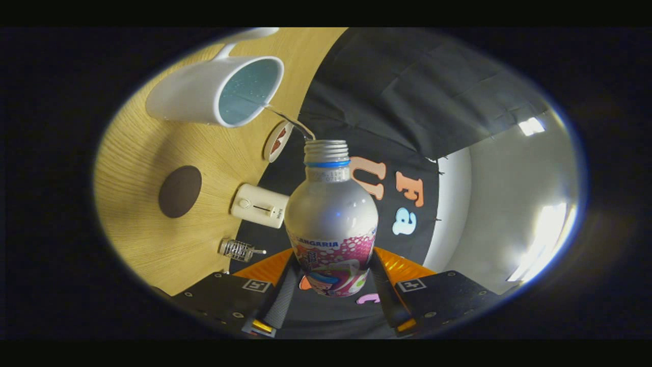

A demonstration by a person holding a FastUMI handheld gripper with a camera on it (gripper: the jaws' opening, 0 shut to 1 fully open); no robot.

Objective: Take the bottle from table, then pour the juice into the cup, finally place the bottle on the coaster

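My gripper (332,278) is shut on a silver bottle (331,214) with a pink label and an uncapped threaded neck. The bottle is tipped over, its mouth aimed at a white mug (204,94) with a pale blue inside, standing on the wooden table (137,153). A thin clear stream (288,118) runs from the bottle's mouth to the mug's rim. A dark brown round coaster (179,191) lies on the table, a short way from the mug on the side towards my left finger.
A cream toaster (259,205) stands near the table's edge beside the bottle. A small metal spring-like piece (238,249) lies close to my left finger. A round white disc with red marks (277,141) sits between mug and bottle neck.
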